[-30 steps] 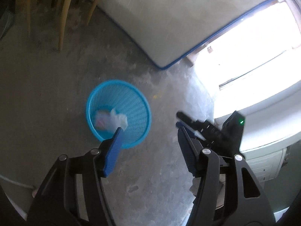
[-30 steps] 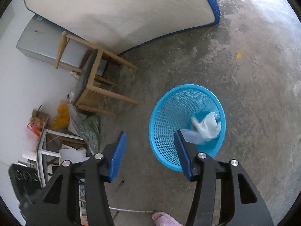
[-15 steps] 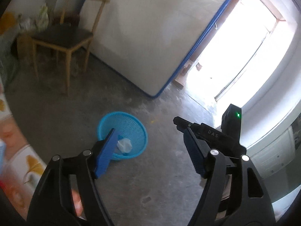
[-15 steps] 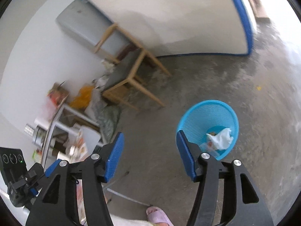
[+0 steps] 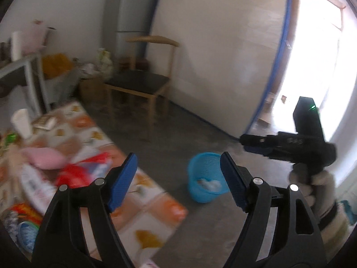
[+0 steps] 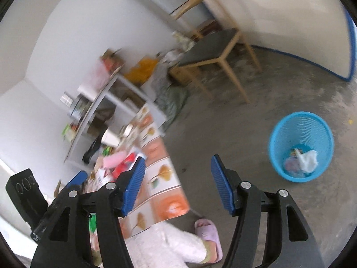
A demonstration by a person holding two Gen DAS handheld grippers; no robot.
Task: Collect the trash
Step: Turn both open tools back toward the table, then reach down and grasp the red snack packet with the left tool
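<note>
A blue mesh waste basket (image 5: 206, 176) (image 6: 301, 146) stands on the concrete floor with white crumpled plastic and other trash inside. My left gripper (image 5: 178, 179) is open and empty, raised, facing the room with the basket ahead. My right gripper (image 6: 177, 184) is open and empty, high above the floor, the basket to its right. The right gripper also shows in the left wrist view (image 5: 287, 145). A table with a patterned cloth (image 5: 93, 143) (image 6: 160, 174) holds blurred trash: red packaging (image 5: 73, 174), a pink item (image 5: 44, 158), a white cup (image 5: 22, 122).
A wooden chair (image 5: 142, 82) (image 6: 214, 47) stands near a mattress (image 5: 223, 51) leaning on the wall. A grey fridge (image 5: 133, 15), a white shelf (image 6: 98, 102) with clutter and a bright doorway (image 5: 316, 67) are around. My slippered foot (image 6: 207, 232) is below the right gripper.
Both grippers have lifted and tilted up, away from the basket, which now looks smaller and farther. The table with its clutter has come into both views. Both jaws stay open.
</note>
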